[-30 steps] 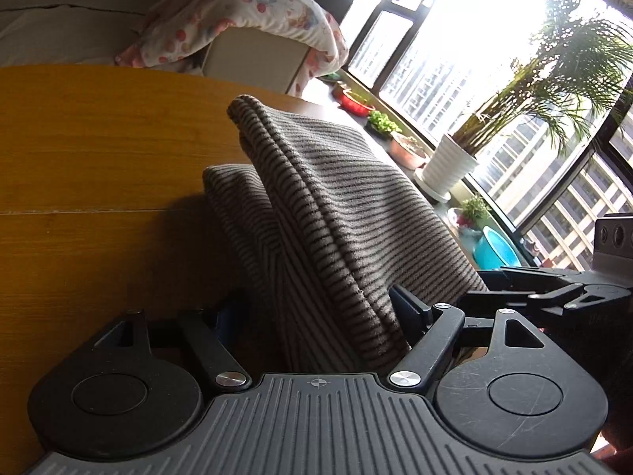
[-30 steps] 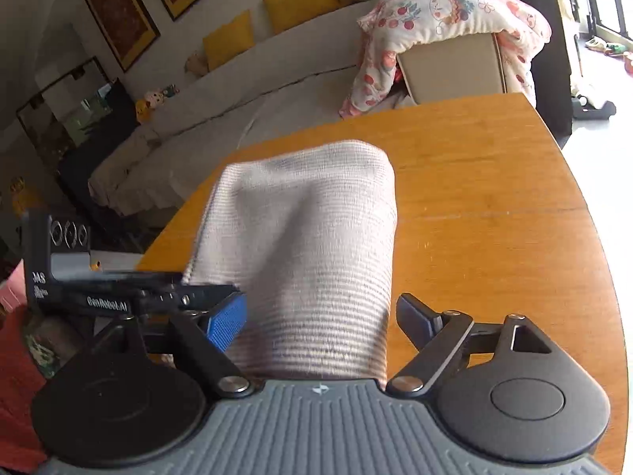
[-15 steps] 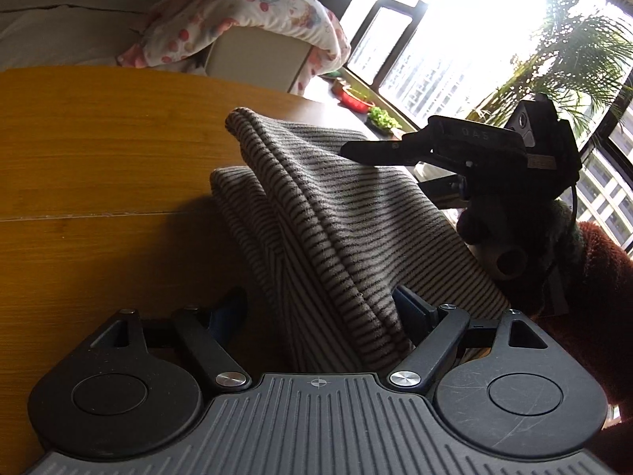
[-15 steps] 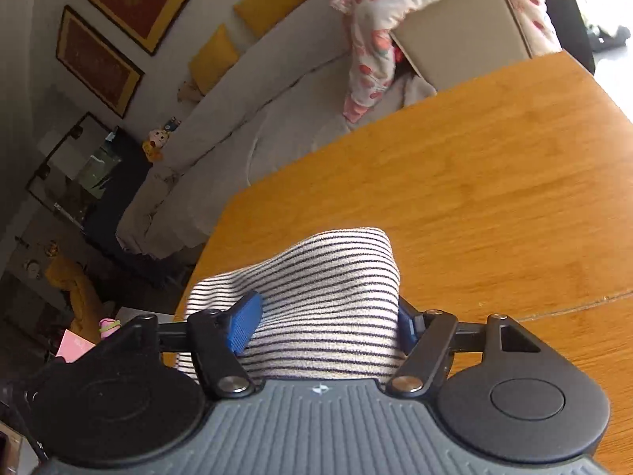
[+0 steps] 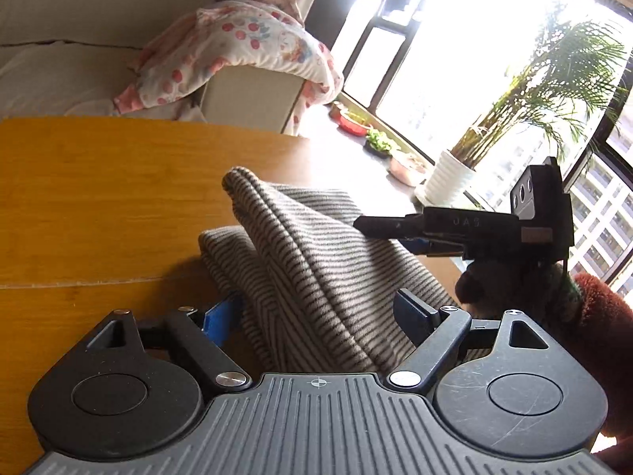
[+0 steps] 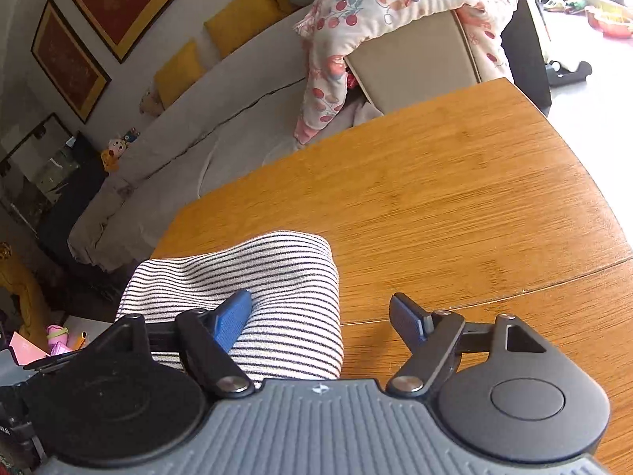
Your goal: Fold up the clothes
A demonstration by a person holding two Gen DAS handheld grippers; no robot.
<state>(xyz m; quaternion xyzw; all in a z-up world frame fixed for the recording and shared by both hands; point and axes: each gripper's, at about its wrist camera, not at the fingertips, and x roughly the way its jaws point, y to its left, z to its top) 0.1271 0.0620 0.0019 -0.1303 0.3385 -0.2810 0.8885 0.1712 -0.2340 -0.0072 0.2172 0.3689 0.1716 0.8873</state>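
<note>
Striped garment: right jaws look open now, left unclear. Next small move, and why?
Probably draw the right gripper back and clear. Its jaws stand wide open, and the striped garment lies folded on the wooden table under one blue finger. The left gripper straddles the raised fold, grip unclear.

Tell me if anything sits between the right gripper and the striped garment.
Nothing visible does. The right gripper is open, and the striped garment already lies between its fingers on the wooden table, its left finger over the cloth.
</note>
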